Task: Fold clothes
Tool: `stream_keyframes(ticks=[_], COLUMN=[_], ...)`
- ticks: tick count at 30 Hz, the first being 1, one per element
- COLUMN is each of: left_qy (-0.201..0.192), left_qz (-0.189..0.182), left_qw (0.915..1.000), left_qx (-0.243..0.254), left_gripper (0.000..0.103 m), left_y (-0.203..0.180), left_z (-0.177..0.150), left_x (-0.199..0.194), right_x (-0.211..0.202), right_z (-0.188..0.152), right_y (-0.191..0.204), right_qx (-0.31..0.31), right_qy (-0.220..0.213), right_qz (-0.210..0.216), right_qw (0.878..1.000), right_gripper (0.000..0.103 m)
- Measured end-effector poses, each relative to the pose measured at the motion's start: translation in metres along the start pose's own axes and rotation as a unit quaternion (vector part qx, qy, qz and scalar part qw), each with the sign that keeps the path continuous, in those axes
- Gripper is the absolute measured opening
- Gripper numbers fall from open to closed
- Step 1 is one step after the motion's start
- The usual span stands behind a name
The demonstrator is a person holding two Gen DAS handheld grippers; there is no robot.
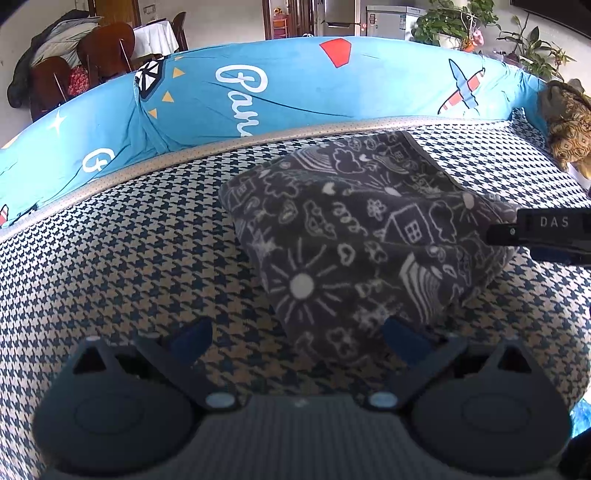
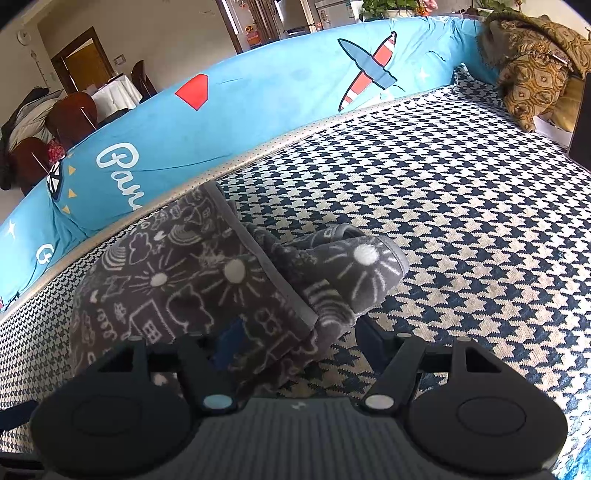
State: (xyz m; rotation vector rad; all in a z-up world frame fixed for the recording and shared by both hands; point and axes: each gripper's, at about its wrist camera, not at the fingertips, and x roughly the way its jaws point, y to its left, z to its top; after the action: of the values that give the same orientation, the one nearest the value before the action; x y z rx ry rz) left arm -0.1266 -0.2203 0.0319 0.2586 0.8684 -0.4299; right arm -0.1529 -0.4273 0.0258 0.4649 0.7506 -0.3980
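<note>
A folded grey garment (image 1: pixel 354 236) with white doodle prints lies on the houndstooth sofa seat (image 1: pixel 129 266). My left gripper (image 1: pixel 297 338) is open, low over the seat. The garment's near corner lies between its fingers, close to the right blue pad (image 1: pixel 402 339). In the right wrist view the same garment (image 2: pixel 177 280) shows a rolled flap (image 2: pixel 365 266) at its right end. My right gripper (image 2: pixel 299 338) stands open around the garment's near edge, with cloth between the jaws and its left pad (image 2: pixel 229 343) against the cloth. That gripper's body (image 1: pixel 546 232) also shows at the garment's right side.
A blue printed cover (image 1: pixel 295 85) drapes the sofa back behind the seat. A brown patterned cushion (image 2: pixel 532 81) sits at the far right end. Beyond the sofa stand wooden chairs (image 1: pixel 103 48), a table and potted plants (image 1: pixel 461 22). Bare seat (image 2: pixel 480 221) stretches right of the garment.
</note>
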Motion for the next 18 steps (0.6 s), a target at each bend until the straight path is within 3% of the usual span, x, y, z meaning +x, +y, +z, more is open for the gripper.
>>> stream_keyframes(ticks=[18], left_qy=[-0.001], left_qz=[-0.001], left_qw=[1.0], left_qx=[0.0], left_gripper=[0.103], left_y=[0.0], left_z=[-0.011], left_x=[-0.01], right_x=[-0.019], right_z=[-0.002], right_y=[0.015], right_qx=[-0.036], right_qy=[-0.008], right_qz=[0.007], right_qw=[0.999], right_gripper=[0.068])
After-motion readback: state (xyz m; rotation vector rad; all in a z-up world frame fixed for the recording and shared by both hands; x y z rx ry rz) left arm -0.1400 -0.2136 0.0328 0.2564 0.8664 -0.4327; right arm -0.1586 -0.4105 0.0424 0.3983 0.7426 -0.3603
